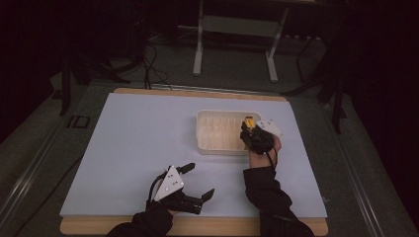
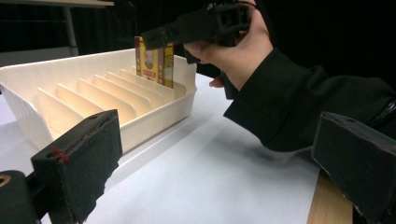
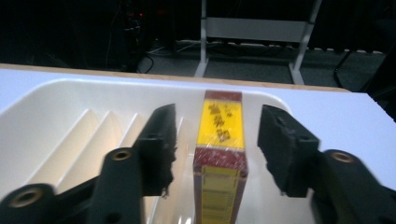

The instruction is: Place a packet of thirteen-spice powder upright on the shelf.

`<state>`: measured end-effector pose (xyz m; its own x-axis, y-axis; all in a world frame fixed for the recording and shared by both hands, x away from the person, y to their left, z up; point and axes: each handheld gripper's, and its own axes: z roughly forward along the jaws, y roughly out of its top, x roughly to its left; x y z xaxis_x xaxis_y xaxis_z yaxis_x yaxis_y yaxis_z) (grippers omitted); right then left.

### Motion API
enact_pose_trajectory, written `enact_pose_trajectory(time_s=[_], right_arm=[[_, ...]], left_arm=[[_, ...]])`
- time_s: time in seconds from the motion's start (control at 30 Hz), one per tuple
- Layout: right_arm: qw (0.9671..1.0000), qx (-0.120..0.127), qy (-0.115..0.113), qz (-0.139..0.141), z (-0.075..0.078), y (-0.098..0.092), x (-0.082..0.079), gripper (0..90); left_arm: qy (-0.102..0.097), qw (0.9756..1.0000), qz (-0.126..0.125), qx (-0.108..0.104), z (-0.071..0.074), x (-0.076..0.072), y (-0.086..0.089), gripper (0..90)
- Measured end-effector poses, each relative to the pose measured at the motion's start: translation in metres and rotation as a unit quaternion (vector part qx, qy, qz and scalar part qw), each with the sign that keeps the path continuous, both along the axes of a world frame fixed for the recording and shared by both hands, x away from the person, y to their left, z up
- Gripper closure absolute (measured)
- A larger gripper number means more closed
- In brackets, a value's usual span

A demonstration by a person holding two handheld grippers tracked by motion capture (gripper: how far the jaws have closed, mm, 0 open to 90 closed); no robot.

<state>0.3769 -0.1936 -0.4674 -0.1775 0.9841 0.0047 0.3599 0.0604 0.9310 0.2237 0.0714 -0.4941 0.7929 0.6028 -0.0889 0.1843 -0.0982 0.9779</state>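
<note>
We see the yellow and red box (image 3: 220, 158) standing upright on its narrow edge in the end slot of the cream tray (image 1: 212, 144), the slot nearest the tray's right wall in the high view. The tray's slots are parted by thin ribs (image 2: 105, 95). The right hand-held gripper (image 3: 215, 144) sits over that slot with one jaw on each side of the box; its jaws are parted and there is a clear gap between each pad and the box, so it grips nothing. The tray lies on the pale sheet (image 1: 128, 148) that covers the counter (image 1: 197, 226), toward its far right. Near the front edge of the counter, well apart from the tray, the left hand-held gripper (image 1: 201, 180) rests with its jaws wide open and nothing between them.
</note>
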Motion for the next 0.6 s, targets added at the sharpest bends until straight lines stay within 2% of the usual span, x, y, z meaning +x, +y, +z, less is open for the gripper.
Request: enact_pose_trajectory(time_s=[0.17, 0.27, 0.4, 0.5, 0.6], right_arm=[[0.9999, -0.004, -0.006, 0.015, 0.011, -0.006, -0.002, 33.6], [0.9994, 0.013, -0.003, 0.032, 0.018, -0.013, -0.003, 26.0], [0.9980, 0.010, -0.001, 0.062, 0.025, -0.019, -0.004, 13.6], [0.9966, 0.014, -0.002, 0.082, 0.030, -0.022, -0.008, 12.7], [0.9951, 0.008, -0.004, 0.099, 0.034, -0.026, -0.015, 12.5]], left_arm=[[0.002, 1.0000, 0.000, 0.003, 0.000, 0.000, 0.000, 2.6], [0.001, 1.0000, 0.001, 0.002, 0.000, 0.000, 0.000, 2.6], [0.000, 1.0000, 0.001, 0.005, 0.000, 0.000, 0.000, 2.6], [-0.001, 1.0000, 0.000, 0.007, 0.000, 0.000, 0.000, 2.6], [0.000, 1.0000, -0.001, 0.005, 0.000, 0.000, 0.000, 2.6]])
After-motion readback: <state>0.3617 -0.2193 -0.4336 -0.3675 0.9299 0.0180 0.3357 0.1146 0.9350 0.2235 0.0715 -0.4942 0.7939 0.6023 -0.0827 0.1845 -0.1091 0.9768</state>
